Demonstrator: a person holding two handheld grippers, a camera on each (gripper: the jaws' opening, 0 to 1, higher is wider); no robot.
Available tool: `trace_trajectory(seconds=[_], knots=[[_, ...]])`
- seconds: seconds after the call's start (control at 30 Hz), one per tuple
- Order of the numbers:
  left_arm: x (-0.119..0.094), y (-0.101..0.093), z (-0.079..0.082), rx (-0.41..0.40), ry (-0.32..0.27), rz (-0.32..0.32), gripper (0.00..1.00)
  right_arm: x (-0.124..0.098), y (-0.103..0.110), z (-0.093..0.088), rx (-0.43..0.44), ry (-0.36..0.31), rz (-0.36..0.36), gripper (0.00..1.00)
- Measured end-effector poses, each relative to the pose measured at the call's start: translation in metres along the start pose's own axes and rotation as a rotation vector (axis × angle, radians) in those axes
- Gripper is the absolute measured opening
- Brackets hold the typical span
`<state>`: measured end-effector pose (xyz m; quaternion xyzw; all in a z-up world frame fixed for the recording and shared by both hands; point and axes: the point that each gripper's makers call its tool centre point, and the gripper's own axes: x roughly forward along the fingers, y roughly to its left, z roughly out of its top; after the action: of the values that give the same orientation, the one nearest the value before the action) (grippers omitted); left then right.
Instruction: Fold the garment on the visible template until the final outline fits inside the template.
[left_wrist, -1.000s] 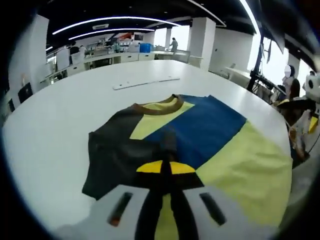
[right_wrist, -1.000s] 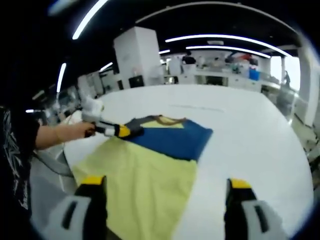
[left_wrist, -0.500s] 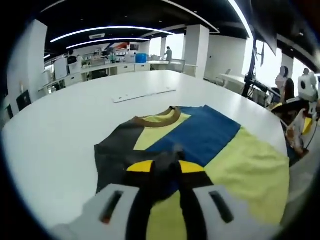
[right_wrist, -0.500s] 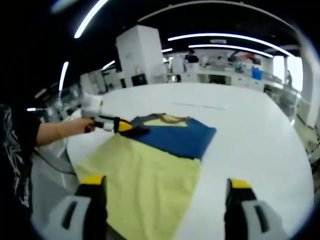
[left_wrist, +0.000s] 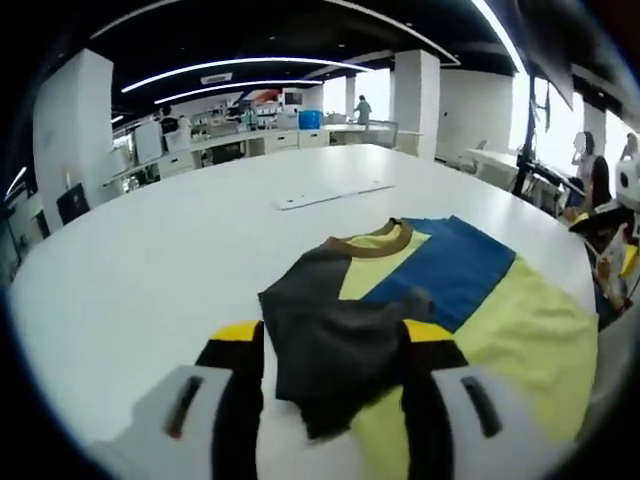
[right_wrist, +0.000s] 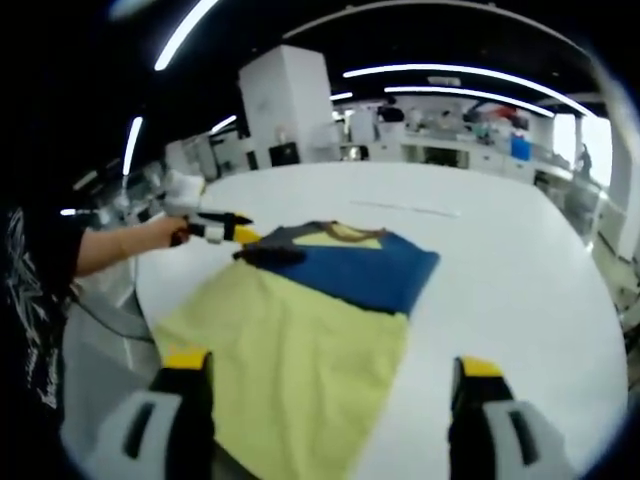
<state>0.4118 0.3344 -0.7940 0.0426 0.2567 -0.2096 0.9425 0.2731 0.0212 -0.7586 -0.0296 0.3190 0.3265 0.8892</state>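
We're over a soft, limp garment (left_wrist: 440, 290) on the white surface (left_wrist: 150, 250); it should drape and crease easily. Our left gripper (left_wrist: 335, 345) stands wide around the dark sleeve (left_wrist: 330, 345), the right gripper (right_wrist: 325, 385) wide and empty near the yellow hem; we'd judge edges and corners the best holds.

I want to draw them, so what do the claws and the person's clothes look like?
Each claw, the left claw and the right claw, has two grey jaws with black fronts and yellow tips. The person's sleeve is black with pale printing.

Open-plan lab — white pillars (left_wrist: 415, 95), cluttered workbenches (right_wrist: 450, 150), ceiling strip lights (left_wrist: 230, 65).
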Motion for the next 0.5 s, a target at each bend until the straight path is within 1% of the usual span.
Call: trace_trajectory(seconds=[0.07, 0.13, 0.2, 0.3, 0.4, 0.5], knots=[[0.002, 0.003, -0.004, -0.046, 0.014, -0.002, 0.5, 0.0, 0.0, -0.001, 0.002, 0.002, 0.0, 0.99], [0.003, 0.007, -0.007, -0.055, 0.033, 0.008, 0.49, 0.0, -0.001, -0.002, 0.004, 0.007, -0.001, 0.99], [0.008, 0.017, -0.016, -0.06, 0.061, 0.025, 0.46, -0.001, -0.001, -0.003, 0.003, 0.01, -0.005, 0.99], [0.01, 0.021, -0.023, -0.104, 0.076, 0.033, 0.42, -0.001, -0.002, -0.004, 0.006, 0.012, -0.01, 0.99], [0.014, 0.025, -0.028, -0.108, 0.096, 0.032, 0.39, -0.001, -0.003, -0.005, 0.01, 0.015, -0.015, 0.99], [0.012, 0.023, -0.031, -0.106, 0.109, 0.038, 0.36, 0.0, -0.001, -0.007, 0.013, 0.02, -0.014, 0.99]])
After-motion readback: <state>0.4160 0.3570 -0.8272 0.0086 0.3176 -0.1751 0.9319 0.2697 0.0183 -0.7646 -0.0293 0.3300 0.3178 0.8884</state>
